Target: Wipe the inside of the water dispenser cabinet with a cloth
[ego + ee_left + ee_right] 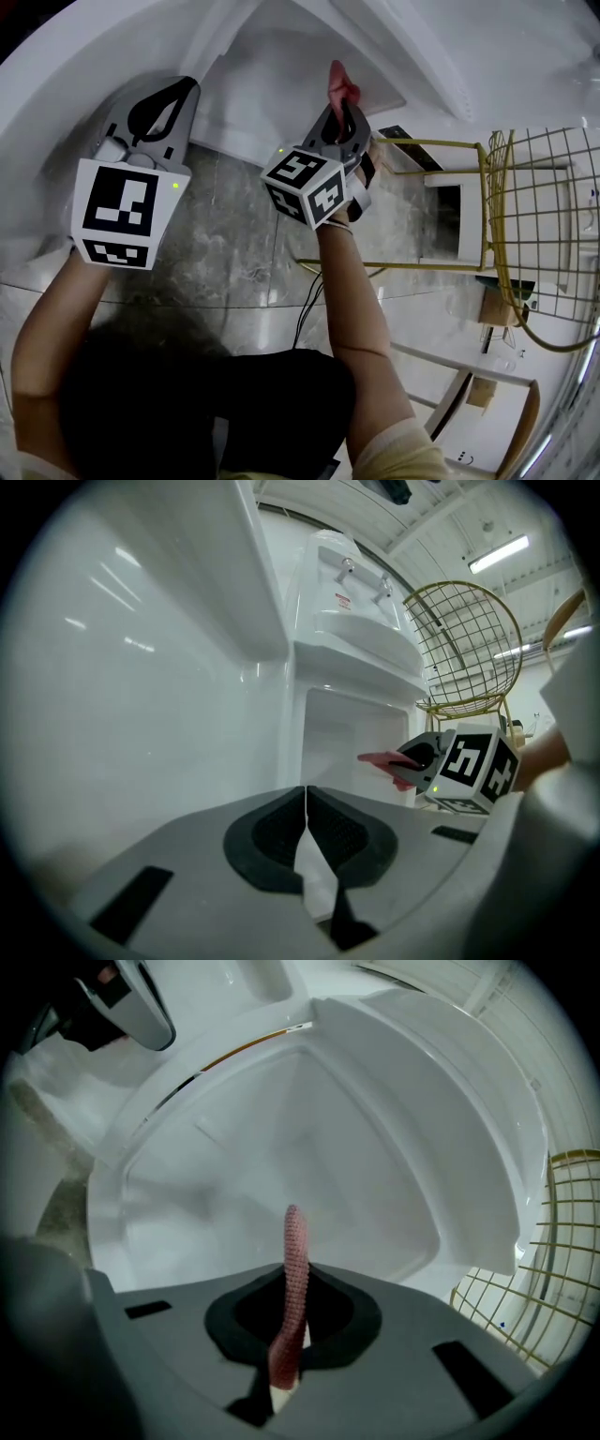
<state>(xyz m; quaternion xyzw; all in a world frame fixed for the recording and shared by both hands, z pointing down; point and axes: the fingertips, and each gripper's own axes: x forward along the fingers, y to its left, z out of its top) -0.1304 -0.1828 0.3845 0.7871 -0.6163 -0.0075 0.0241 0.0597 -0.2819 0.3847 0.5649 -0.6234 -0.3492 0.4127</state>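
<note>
The white water dispenser (pixel 352 630) stands ahead with its lower cabinet (pixel 281 1147) open. The cabinet's inside is white and bare. My right gripper (pixel 343 105) is shut on a pink cloth (pixel 292 1288), a folded strip sticking up between its jaws. In the head view the pink cloth (pixel 339 82) pokes out just in front of the cabinet (pixel 281 75) opening. The left gripper view shows the pink cloth (pixel 389 761) in the right gripper (pixel 422 761) before the opening. My left gripper (pixel 167 98) is shut on nothing, beside the white cabinet door (pixel 141 667).
A yellow wire chair (pixel 539 234) stands to the right of the dispenser, close to my right arm. The floor (pixel 225 253) is grey marbled tile. A black cable (pixel 305 319) runs across the floor by the person's legs.
</note>
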